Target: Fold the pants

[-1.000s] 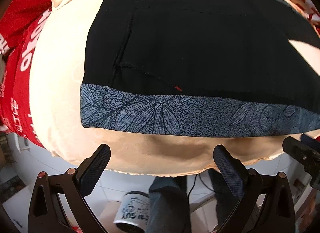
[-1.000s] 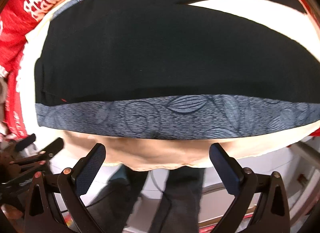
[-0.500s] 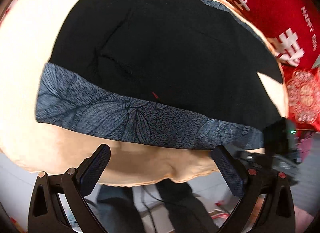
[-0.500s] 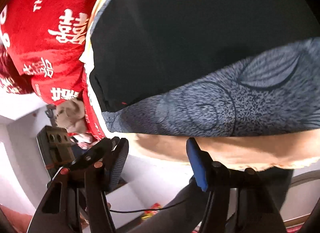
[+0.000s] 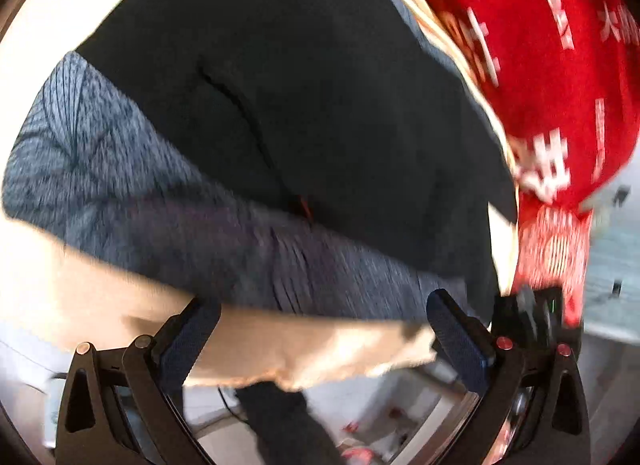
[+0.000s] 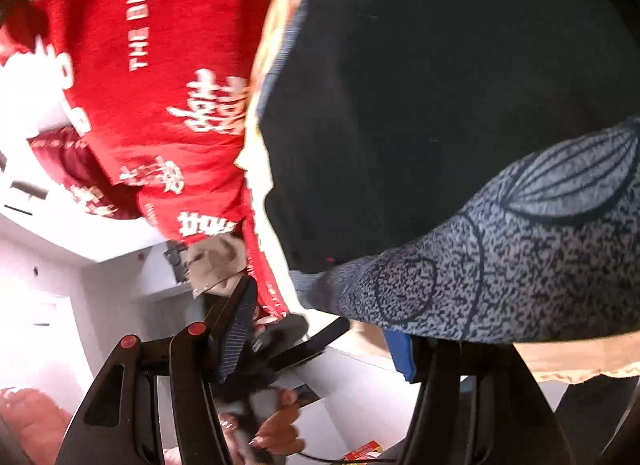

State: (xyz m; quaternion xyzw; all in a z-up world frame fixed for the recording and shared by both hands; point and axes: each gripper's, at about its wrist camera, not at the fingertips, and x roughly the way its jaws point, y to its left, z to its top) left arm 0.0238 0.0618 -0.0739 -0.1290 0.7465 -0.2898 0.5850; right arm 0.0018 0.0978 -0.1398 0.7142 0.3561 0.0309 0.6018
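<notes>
Reaching for the patterned waistband (image 5: 168, 201) of black pants (image 5: 320, 105) spread flat on the cream-covered surface (image 5: 120, 297); left claw (image 5: 320, 329) wide and empty, right claw (image 6: 320, 329) half-open, gripping nothing. Next: pinch the waistband corners

Cream cloth (image 5: 100, 301), black pants (image 5: 320, 105) on it

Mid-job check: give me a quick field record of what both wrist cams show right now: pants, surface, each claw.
pants: black pants, spread flat, not yet folded
waistband: grey leaf-patterned band along the near edge
surface: cream cover under the pants, red printed cloth beyond
left claw: open, at the near edge, nothing gripped
right claw: part open at the waistband corner, nothing visibly pinched
image quality: left view motion-blurred
</notes>
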